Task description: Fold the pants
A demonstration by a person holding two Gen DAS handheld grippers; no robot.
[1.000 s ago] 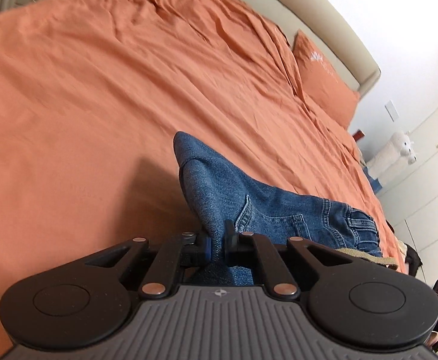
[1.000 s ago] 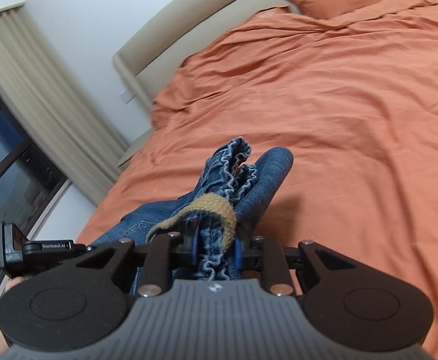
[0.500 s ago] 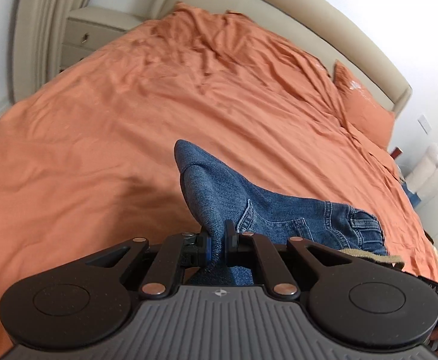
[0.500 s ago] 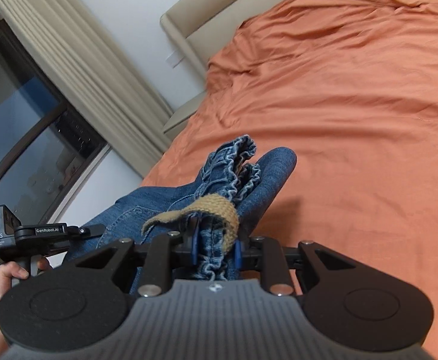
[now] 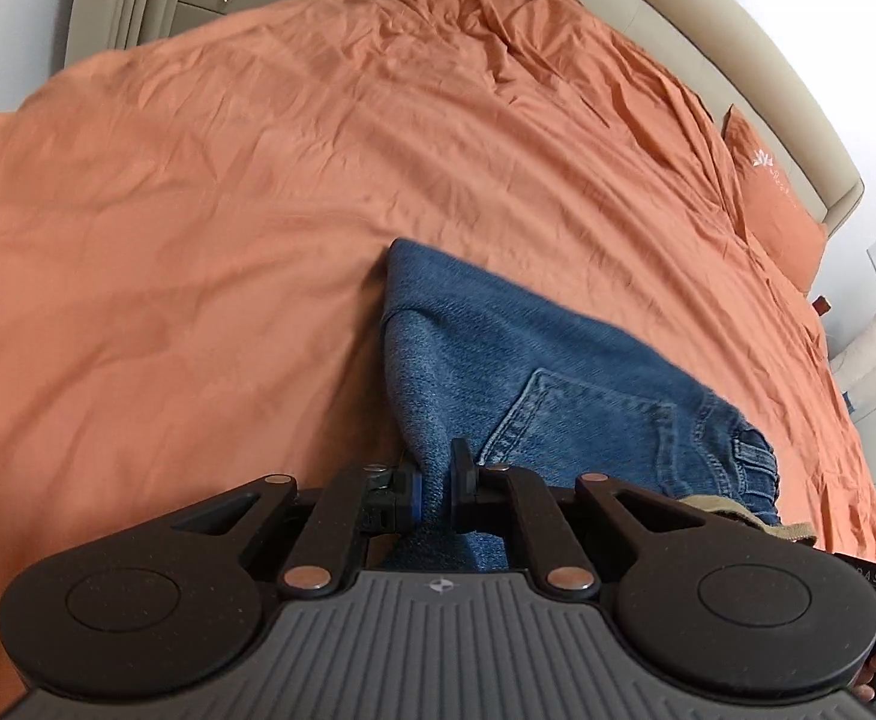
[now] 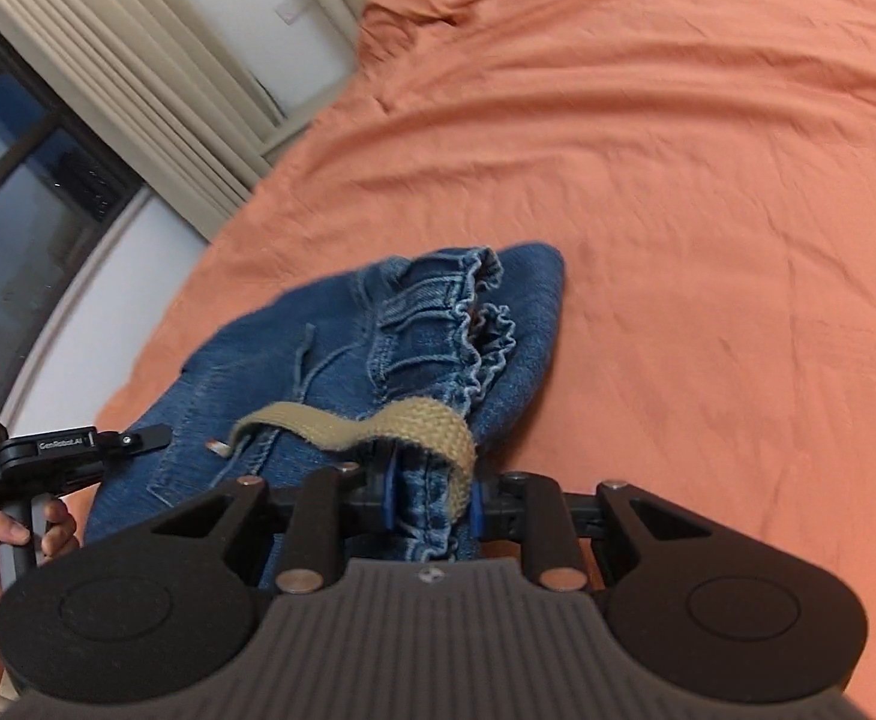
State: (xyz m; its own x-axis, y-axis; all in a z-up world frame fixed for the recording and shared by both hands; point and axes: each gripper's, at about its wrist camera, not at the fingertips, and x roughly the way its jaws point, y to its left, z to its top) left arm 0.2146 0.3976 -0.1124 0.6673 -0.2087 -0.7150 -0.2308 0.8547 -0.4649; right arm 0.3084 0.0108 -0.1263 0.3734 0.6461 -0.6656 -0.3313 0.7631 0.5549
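Risks dropping the bunched blue denim pants (image 5: 558, 372), held above the orange bedsheet (image 5: 228, 210), since left gripper (image 5: 435, 483) pinches only a thin fold while right gripper (image 6: 429, 495) clamps gathered waistband and tan woven belt (image 6: 378, 420).

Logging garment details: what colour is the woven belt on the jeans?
Tan belt, shown best in the right wrist view.
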